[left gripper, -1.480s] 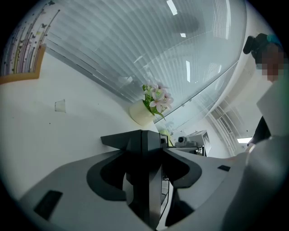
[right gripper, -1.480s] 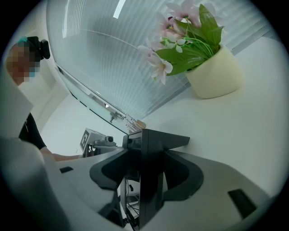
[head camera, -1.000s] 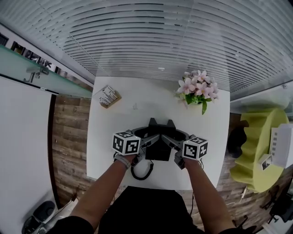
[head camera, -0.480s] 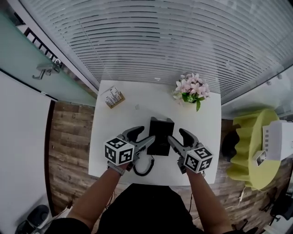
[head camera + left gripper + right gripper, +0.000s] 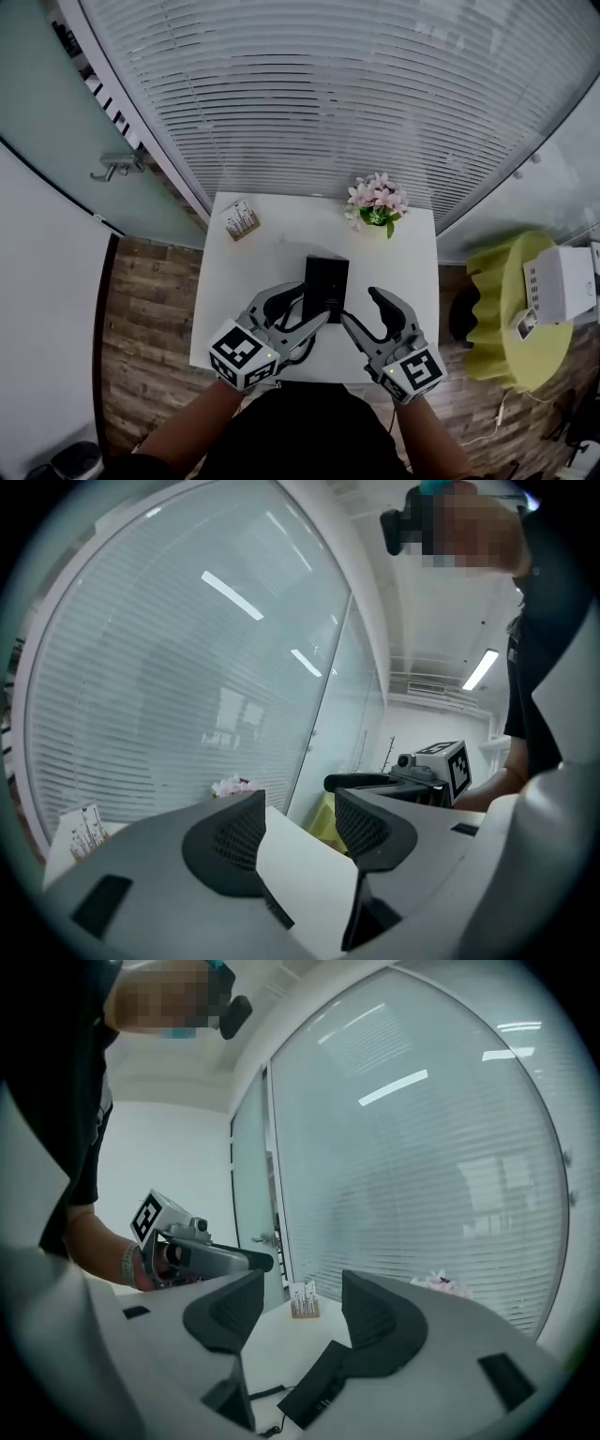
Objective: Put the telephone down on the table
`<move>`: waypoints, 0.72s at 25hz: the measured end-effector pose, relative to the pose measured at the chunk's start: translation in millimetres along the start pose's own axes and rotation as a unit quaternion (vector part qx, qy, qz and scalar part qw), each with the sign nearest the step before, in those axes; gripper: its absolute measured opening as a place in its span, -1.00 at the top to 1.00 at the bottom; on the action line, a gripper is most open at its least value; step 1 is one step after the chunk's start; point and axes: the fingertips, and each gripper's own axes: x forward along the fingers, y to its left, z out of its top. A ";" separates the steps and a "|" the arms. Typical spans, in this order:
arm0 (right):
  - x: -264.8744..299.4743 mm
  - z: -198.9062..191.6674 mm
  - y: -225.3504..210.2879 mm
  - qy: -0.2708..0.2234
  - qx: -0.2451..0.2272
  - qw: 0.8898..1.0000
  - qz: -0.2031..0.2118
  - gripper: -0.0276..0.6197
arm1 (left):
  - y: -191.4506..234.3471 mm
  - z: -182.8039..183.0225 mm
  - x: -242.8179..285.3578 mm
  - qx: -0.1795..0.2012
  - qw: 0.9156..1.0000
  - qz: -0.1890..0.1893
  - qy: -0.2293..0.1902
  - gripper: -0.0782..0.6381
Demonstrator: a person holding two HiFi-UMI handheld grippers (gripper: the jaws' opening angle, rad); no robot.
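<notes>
black phone lay flat on the white table, approx mid-table, long side running away from the person, nothing gripping it. l gripper hung over the table's near-left part. its jaws were spread wide w/ nothing btwn them, only bare tabletop beyond. they had just been closing a little but were far from together. r gripper hung opposite, over the near-right part. its jaws were also spread wide, having just been opening. the r gripper view showed btwn them only the phone's end & a bit of black cord, both lying further off on the table, pads touching neither. both tools were clear of the phone, tips angled inward toward each other, one on each side of its near end. at the table's far edge: pink flowers by the r corner, a small wooden holder by the l corner. white blinds stood beyond the table. wood floor showed to the l, a yellow-green chair to the r.
</notes>
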 end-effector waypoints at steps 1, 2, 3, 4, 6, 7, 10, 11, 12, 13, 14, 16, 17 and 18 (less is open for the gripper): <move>-6.2 6.6 4.6 -0.009 -0.003 1.000 0.002 0.07 | -8.2 6.7 -4.2 0.016 1.000 0.001 -0.008 0.13; -11.6 11.8 8.3 -0.016 -0.003 1.000 0.002 0.08 | -15.2 12.6 -8.0 0.032 0.999 0.003 -0.017 0.19; -16.2 15.7 11.4 -0.024 -0.002 1.000 0.002 0.11 | -20.9 17.1 -11.3 0.045 0.999 0.006 -0.027 0.32; -20.2 18.9 14.3 -0.030 -0.003 1.000 0.002 0.18 | -25.6 19.7 -13.7 0.055 0.998 0.010 -0.034 0.42; -26.4 24.3 20.0 -0.043 -0.007 0.999 0.001 0.41 | -33.8 20.7 -16.8 0.069 0.997 0.010 -0.034 0.55; -28.4 25.6 22.6 -0.046 -0.009 0.999 0.000 0.54 | -37.1 20.2 -17.6 0.074 0.997 0.010 -0.030 0.60; -29.7 25.6 29.8 -0.044 -0.020 0.999 -0.001 0.74 | -42.4 15.5 -19.2 0.080 0.996 0.012 -0.026 0.73; -29.6 26.2 32.5 -0.045 -0.023 0.999 0.000 0.77 | -44.1 14.3 -19.7 0.081 0.996 0.012 -0.027 0.75; -29.6 27.0 35.0 -0.046 -0.024 0.999 0.002 0.80 | -46.1 14.4 -20.2 0.083 0.996 0.011 -0.029 0.75; -29.7 27.7 37.3 -0.047 -0.023 0.999 0.004 0.82 | -48.0 15.1 -20.6 0.085 0.996 0.010 -0.032 0.75; -29.9 28.3 39.4 -0.048 -0.022 0.999 0.007 0.83 | -49.6 15.6 -20.8 0.088 0.996 0.010 -0.034 0.75; -30.0 28.6 43.2 -0.049 -0.026 0.998 0.013 0.84 | -51.8 13.7 -20.6 0.090 0.995 0.008 -0.034 0.76; -30.2 28.1 44.9 -0.049 -0.027 0.998 0.015 0.84 | -52.7 12.9 -20.5 0.090 0.995 0.007 -0.033 0.76; -30.2 27.4 46.5 -0.048 -0.028 0.998 0.017 0.84 | -53.7 13.3 -20.6 0.091 0.995 0.006 -0.033 0.76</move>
